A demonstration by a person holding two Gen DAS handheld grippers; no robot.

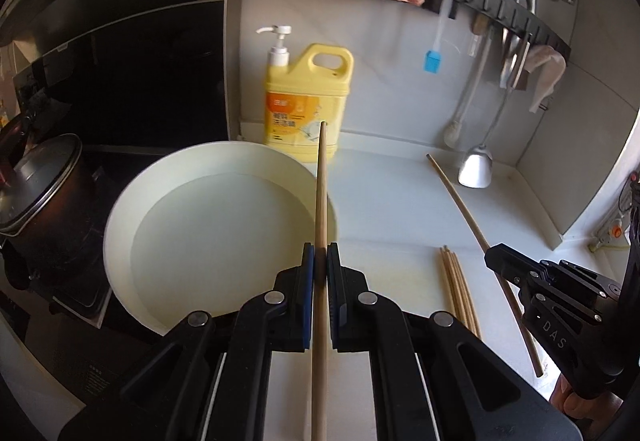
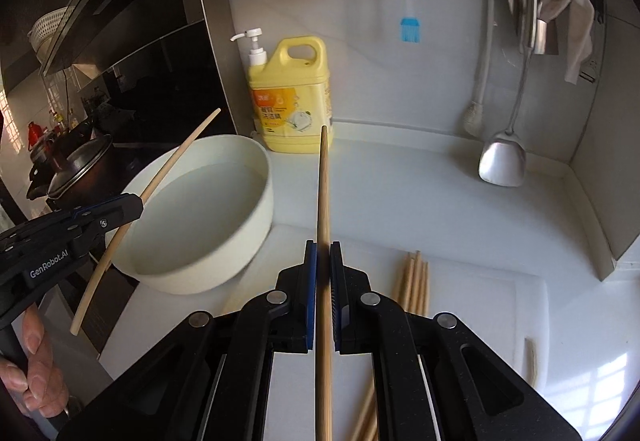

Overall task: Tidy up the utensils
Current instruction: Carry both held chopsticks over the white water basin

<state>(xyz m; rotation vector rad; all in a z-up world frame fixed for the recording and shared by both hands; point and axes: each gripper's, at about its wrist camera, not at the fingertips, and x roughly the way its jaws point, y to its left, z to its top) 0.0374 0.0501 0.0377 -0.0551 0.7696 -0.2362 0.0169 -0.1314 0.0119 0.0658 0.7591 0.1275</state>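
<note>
Above the counter point(image 2: 400, 209) | left gripper point(image 1: 320, 261) clenched on chopstick point(image 1: 321, 201) | right gripper point(image 2: 323, 257) grasping another chopstick point(image 2: 323, 201), seemingly mid-length

Both wrist fisheyes sit close behind their jaws, angled down at the counter toward the back wall, sharing the white basin point(image 1: 216, 225) centre-left, yellow detergent jug point(image 2: 290, 97) upper-centre and, probably, the same loose chopsticks point(image 2: 414, 281).

Daylight glares off the white desk point(image 2: 580, 369) at lower right; the stove side stays dim; fisheye bends edges; bowl point(image 2: 224, 201) rim slightly blurred.
</note>
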